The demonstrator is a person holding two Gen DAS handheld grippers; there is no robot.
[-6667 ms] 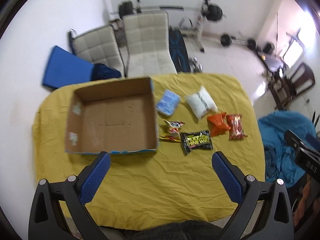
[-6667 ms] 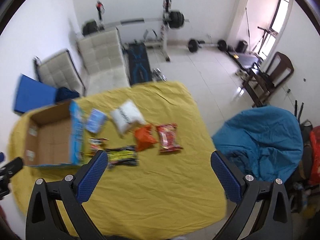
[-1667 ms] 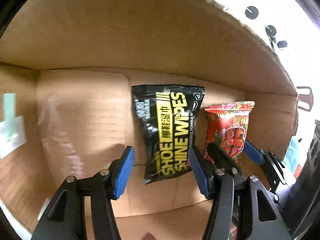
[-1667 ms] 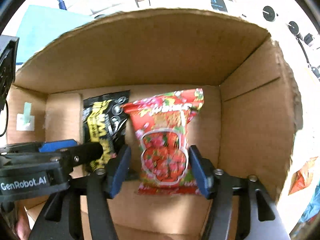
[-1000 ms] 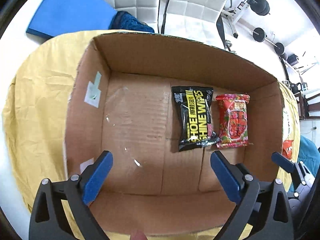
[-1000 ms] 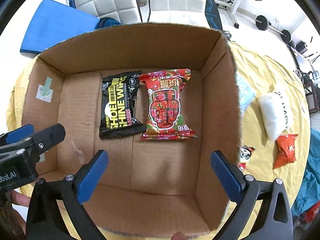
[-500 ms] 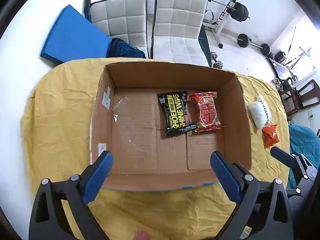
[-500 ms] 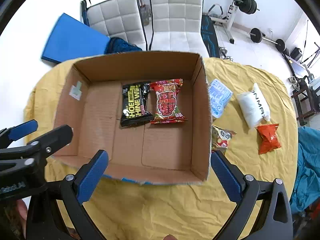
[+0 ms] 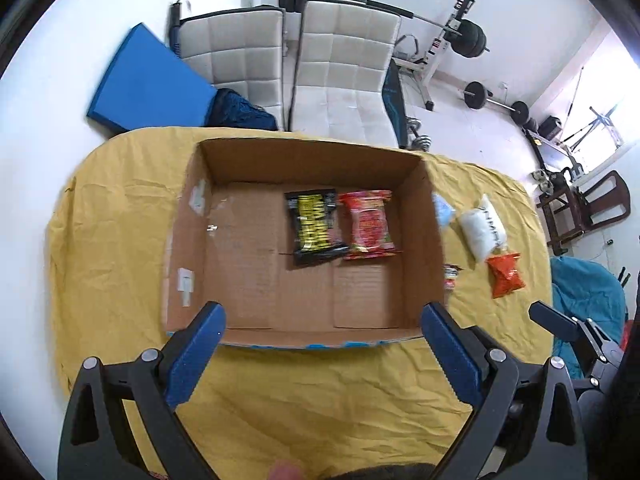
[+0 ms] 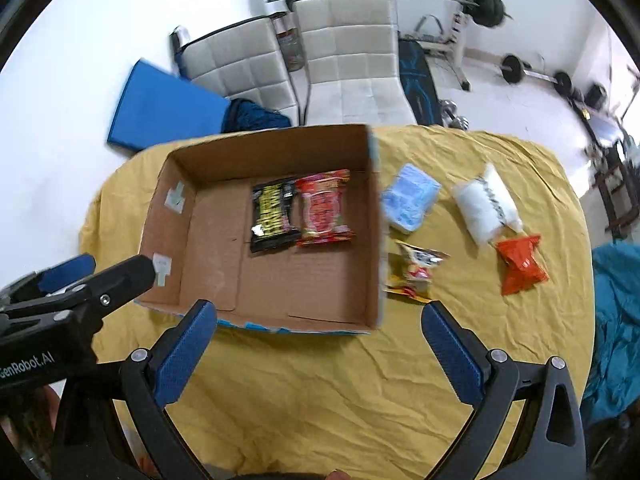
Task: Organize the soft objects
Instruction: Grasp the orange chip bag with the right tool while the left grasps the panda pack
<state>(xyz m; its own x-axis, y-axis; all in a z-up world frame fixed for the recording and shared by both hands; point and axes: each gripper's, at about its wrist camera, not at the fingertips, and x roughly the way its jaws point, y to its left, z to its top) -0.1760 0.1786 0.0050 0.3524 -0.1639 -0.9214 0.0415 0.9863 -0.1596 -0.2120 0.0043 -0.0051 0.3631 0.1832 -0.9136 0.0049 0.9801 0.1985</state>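
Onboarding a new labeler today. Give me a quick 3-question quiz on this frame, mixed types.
1. True or false: the cardboard box holds two packets.
2. Which packet lies nearest the box's right wall, outside it?
A. the orange packet
B. the light blue packet
C. the white pouch
3. Fill in: the fingers of the left gripper and the right gripper are spread ____ and hold nothing.

Key: 1 true; 2 B; 3 open.

Brown cardboard box (image 10: 372, 240), blue print along near edge. Inside: black-yellow wipes pack (image 10: 273, 216), red patterned snack bag (image 10: 324, 208). Right, on mustard-yellow cloth (image 10: 320, 380): pale blue pack (image 10: 410, 198), white pouch (image 10: 486, 208), orange bag (image 10: 520, 264), yellow-red wrapper (image 10: 416, 270).
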